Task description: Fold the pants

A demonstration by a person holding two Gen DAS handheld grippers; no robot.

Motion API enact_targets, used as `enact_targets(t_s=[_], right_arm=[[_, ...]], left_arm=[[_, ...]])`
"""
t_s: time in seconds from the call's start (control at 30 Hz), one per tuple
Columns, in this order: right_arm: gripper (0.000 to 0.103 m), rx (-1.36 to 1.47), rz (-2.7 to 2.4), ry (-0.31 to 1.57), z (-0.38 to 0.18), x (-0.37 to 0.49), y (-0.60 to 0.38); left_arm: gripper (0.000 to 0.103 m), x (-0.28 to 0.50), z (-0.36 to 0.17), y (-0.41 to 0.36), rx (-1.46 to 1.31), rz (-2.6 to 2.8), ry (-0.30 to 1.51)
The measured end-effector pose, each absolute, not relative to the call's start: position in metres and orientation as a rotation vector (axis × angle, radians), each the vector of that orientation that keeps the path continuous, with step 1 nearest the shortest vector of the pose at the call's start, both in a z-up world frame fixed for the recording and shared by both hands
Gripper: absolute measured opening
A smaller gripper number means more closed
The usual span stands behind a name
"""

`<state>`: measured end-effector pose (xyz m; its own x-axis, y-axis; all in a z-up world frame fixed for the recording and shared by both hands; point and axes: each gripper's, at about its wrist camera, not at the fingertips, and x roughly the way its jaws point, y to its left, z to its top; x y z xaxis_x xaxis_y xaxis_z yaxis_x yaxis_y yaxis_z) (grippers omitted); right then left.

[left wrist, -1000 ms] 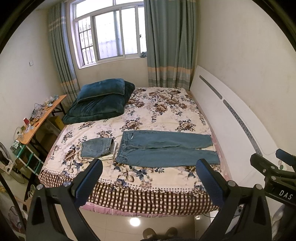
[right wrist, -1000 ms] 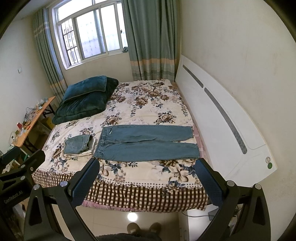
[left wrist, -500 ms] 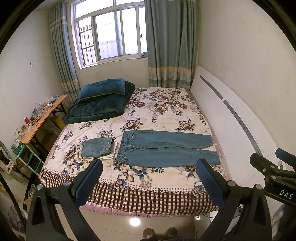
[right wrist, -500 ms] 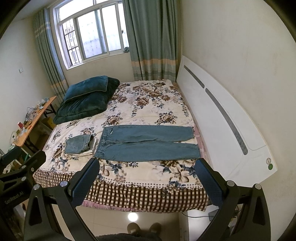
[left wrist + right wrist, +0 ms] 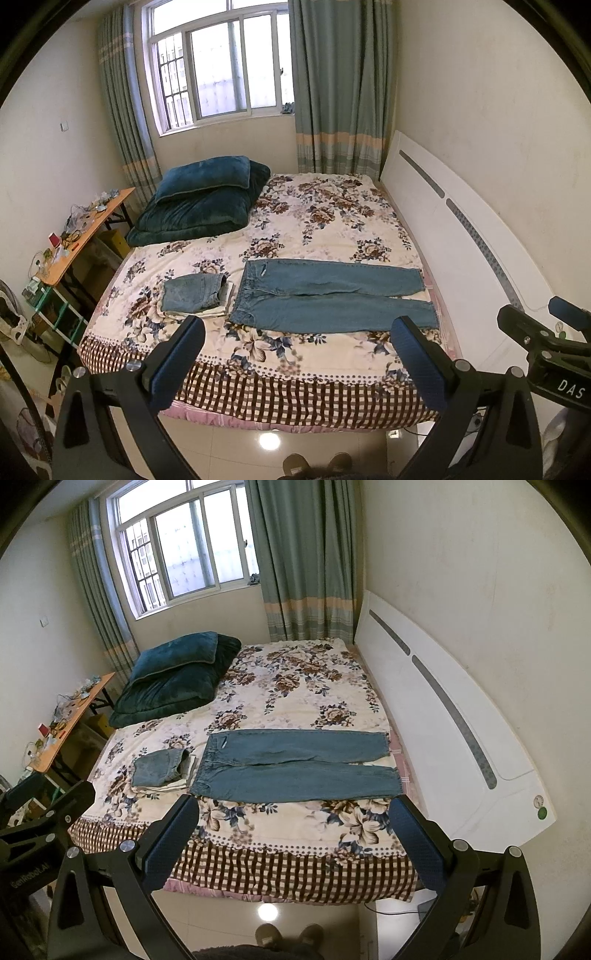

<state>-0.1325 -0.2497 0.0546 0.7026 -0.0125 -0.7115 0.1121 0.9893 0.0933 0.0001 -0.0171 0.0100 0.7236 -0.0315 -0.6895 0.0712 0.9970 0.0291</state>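
Left tongs point(image 5: 297, 352): fingers spread wide, nothing between them, held above the floor short of the bed's near edge. Right tongs point(image 5: 293, 830): same, spread and empty. Jeans point(image 5: 328, 295) lie flat and unfolded on the floral bed point(image 5: 332, 218), waistband toward a small folded denim stack point(image 5: 194, 293) just beside it.

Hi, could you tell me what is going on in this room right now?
A person stands at the foot of the bed with a claw in each hand. The left claw and right claw are open and empty. The jeans lie flat and unfolded beside an already folded pair.
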Motion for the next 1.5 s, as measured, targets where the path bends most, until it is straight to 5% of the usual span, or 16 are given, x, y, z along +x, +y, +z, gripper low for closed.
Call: enact_targets(t_s=[0.23,0.5,0.97,1.5], right_arm=[[0.103,0.172,-0.059,0.792,0.044,-0.115,-0.257],[0.103,0.274,-0.074,0.899,-0.037,-0.019,-0.283],[0.103,0.26,-0.214,1.115,-0.213,0.224,-0.298],[0.103,-0.11,0.21,1.4,-0.5,0.605,-0.28]], left_arm=[[0.103,0.022,-0.005,-0.021,0.051,0.026,0.718],[0.103,0.115,-0.081,-0.008,0.053,0.14,0.845],[0.103,0.36,-0.241,0.002,0.075,0.054,1.103],[0.097,0.656,-0.507,-0.078,0.607,-0.307,1.333]])
